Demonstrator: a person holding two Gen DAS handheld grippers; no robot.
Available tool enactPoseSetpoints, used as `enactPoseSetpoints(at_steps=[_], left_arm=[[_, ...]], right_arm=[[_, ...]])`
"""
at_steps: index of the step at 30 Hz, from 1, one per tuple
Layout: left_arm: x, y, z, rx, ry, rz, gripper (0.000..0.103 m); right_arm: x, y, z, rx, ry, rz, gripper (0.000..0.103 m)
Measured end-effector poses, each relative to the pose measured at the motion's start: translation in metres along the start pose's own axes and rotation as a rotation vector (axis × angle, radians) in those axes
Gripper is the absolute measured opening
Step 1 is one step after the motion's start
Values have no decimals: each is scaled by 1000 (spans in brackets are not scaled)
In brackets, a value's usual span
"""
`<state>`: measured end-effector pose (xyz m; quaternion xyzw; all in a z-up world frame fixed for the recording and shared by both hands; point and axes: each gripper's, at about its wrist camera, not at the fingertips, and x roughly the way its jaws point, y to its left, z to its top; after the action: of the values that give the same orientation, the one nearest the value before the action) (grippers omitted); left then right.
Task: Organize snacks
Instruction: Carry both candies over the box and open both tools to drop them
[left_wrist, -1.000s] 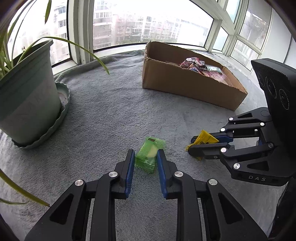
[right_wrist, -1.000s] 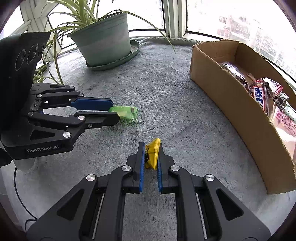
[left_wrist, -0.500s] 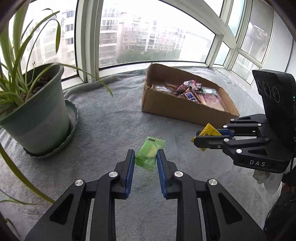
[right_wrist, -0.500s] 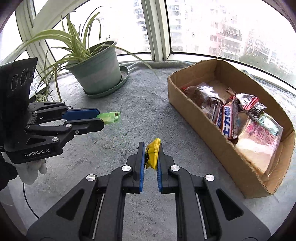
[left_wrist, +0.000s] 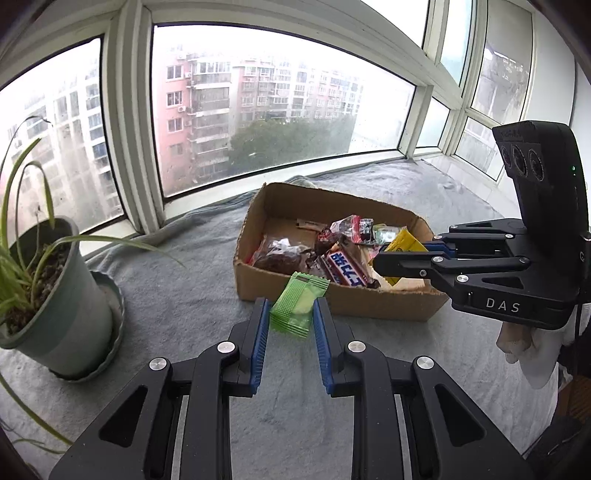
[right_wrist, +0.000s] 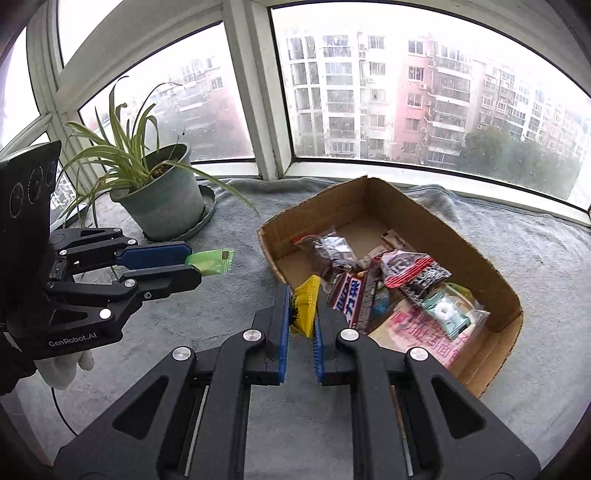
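My left gripper (left_wrist: 290, 314) is shut on a green snack packet (left_wrist: 299, 304) and holds it in the air just in front of the cardboard box (left_wrist: 332, 299). It also shows in the right wrist view (right_wrist: 192, 264), with the green packet (right_wrist: 212, 261) sticking out. My right gripper (right_wrist: 301, 312) is shut on a yellow snack packet (right_wrist: 306, 308) over the box's near left wall (right_wrist: 269, 251). In the left wrist view the right gripper (left_wrist: 402, 254) holds the yellow packet (left_wrist: 404, 242) above the box's right half. The box holds several wrapped snacks (right_wrist: 399, 291).
A green potted plant (left_wrist: 48, 295) in a saucer stands at the left on the grey blanket (left_wrist: 177, 295); it also shows in the right wrist view (right_wrist: 162, 195). Windows run along the back. The blanket's edge lies at the right.
Both grippers have risen off the blanket with their packets and moved toward the box. The right gripper's yellow packet now hangs over the box.
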<state>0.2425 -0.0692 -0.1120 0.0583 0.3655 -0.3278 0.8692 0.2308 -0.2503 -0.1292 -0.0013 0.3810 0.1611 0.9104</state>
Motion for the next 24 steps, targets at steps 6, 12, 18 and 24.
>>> enactPoseSetpoints(at_steps=[6,12,18,24], left_arm=[[18,-14,20,-8,-9,14,22],[34,-22,38,-43,-21,30,22],[53,-27,52,-51,-14,59,22],[68,-25,61,-63,-2,85,22]], right_arm=[[-5,-35,14,15,-17,-18,11],[-3,-65,27,31,-17,-26,11],[13,-82,34,25,0,-36,11],[30,-95,35,35,26,-34,11]])
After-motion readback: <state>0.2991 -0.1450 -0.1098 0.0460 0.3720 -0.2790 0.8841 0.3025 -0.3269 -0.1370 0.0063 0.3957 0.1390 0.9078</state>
